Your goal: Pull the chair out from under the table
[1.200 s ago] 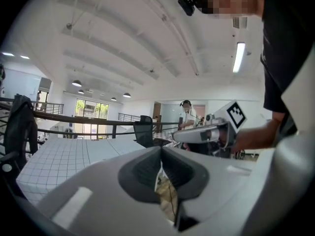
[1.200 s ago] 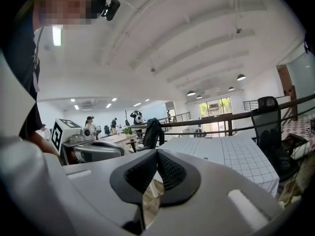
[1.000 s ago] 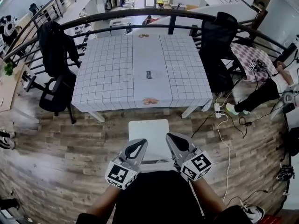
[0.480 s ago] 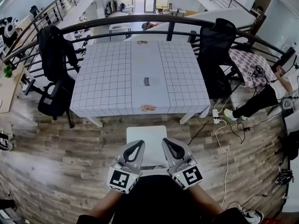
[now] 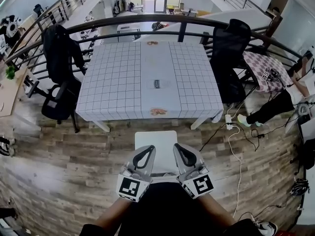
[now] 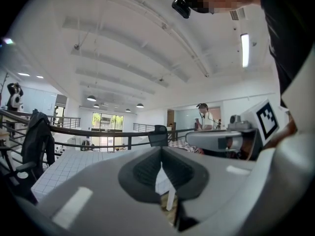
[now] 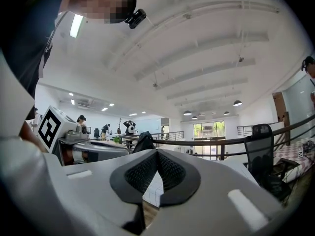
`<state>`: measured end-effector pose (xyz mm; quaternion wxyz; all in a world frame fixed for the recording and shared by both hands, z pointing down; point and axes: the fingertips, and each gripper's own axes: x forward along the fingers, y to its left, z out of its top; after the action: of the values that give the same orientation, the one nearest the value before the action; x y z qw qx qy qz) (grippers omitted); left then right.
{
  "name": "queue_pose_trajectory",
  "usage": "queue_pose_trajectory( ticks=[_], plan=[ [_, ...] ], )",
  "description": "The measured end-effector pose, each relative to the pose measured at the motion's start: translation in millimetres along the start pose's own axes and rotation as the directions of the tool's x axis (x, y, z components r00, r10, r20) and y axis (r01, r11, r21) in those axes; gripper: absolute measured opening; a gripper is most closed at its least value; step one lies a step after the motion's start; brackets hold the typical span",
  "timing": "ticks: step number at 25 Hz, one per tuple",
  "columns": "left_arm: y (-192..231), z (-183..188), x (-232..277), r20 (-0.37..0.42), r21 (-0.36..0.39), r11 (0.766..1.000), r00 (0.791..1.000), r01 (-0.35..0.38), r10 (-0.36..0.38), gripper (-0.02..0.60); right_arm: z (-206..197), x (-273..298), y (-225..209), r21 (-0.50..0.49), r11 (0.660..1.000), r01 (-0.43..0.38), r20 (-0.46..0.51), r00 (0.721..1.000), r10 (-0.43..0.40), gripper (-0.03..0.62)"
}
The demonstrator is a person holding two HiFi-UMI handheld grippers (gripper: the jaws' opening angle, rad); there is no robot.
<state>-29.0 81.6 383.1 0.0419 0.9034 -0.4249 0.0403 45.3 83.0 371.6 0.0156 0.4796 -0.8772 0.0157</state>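
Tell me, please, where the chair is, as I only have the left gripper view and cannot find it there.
Observer: In the head view, the white chair stands just ahead of the left claw and the right claw. Floorboards show between its seat and the table.
Operator: Thank you. Is the right claw holding anything?
Observer: No. The right gripper view shows it shut, with nothing between its jaws.
Operator: Is anything lying on the floor nearby?
Observer: Yes, a white power strip lies by the table's right corner.
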Motion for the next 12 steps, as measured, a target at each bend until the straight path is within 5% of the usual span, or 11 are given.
queue_pose_trajectory(
  ticks=[12],
  plan=[
    [-12.0,-1.9,-9.9,0.016,-0.001,1.0,1.0,0.014,-0.014,0.009,0.6,-14.6,3.3,0.009,1.0,0.029,0.018,0.999,-0.029,-0.003]
  ],
)
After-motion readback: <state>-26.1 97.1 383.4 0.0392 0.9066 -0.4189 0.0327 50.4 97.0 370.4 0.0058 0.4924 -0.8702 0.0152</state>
